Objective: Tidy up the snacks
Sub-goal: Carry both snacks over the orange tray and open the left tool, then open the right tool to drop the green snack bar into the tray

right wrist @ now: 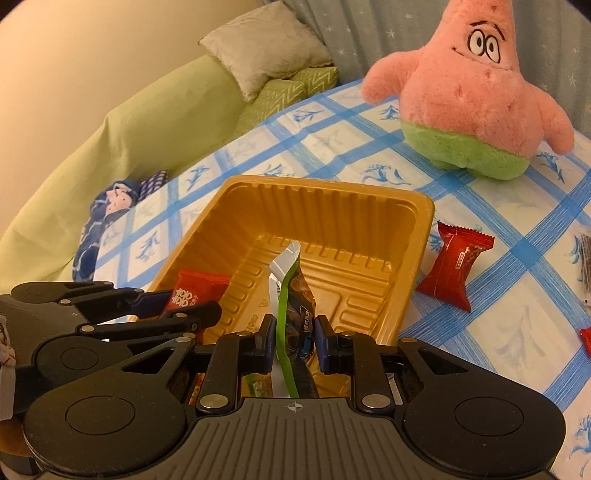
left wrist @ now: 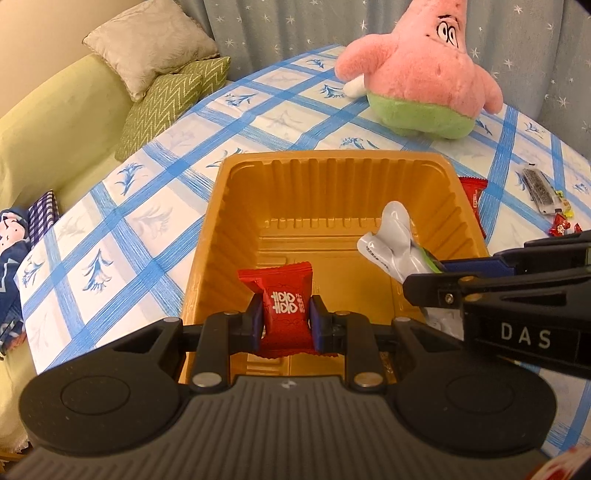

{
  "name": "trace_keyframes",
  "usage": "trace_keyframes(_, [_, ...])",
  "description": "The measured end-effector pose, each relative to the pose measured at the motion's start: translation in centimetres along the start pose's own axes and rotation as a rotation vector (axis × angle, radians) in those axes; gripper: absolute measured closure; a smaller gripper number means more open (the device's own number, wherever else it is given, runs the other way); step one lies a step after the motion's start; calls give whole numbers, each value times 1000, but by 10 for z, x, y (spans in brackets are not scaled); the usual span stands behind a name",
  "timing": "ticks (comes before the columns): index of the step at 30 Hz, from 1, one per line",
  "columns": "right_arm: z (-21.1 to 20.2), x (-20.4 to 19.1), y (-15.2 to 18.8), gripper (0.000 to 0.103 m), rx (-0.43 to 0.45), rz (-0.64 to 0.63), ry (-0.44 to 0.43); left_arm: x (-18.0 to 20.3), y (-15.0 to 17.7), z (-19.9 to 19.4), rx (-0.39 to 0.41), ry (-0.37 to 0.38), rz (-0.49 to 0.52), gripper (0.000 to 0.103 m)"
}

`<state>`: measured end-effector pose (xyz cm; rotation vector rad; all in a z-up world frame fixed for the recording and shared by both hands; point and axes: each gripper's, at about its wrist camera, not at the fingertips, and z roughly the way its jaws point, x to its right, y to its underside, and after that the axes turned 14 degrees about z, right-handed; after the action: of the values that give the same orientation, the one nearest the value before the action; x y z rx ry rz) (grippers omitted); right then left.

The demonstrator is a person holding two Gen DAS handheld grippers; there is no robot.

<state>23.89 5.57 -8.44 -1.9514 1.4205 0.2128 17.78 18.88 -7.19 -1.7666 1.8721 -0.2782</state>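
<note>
White letters "DAS" stand on the black body of the right hand-held gripper point(left wrist: 436, 275), plain to read in the left wrist view. The red candy packet point(left wrist: 286, 314) carries a white double-happiness sign, "囍". The green and silver snack packet point(right wrist: 291, 295) has print too small to read.

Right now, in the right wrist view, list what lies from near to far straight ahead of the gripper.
right gripper shut on the green-edged snack packet → gold tray, its floor bare → blue-checked tablecloth → pink star plush toy → starry curtain
</note>
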Motion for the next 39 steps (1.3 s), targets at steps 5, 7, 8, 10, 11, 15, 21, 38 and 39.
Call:
trace_keyframes(5, [3,2,-3,80,8,15,12,-2,-3,3,14,17,-2,79])
trace_keyframes(7, [3,2,-4,80,11,17,14,-2,-3,2,25,21,-1,79])
trace_keyframes(8, [3,2,-5,80,10,17,14,-2,-3,1,26,18,0,79])
trace_keyframes(10, [2,3,-4,80,11,20,15,-2,-2,0,23,20,-3,79])
trace_keyframes(11, [2,3,-5,80,12,20,15,-3,-1,0,20,20,-6,79])
trace_keyframes(15, [0,1,-5,80,21,17,1,-3,4,-5,12,24,-20,79])
trace_keyframes(21, [-8,-2,-5,60,59,3,-41,1,12,-15,1,30,-36,74])
trace_keyframes(38, [-86,34,35,49,35,-20,-48,48,33,-75,46,77,-59,72])
trace_keyframes(39, [-91,37,39,49,33,-19,-41,54,33,-79,51,83,-53,72])
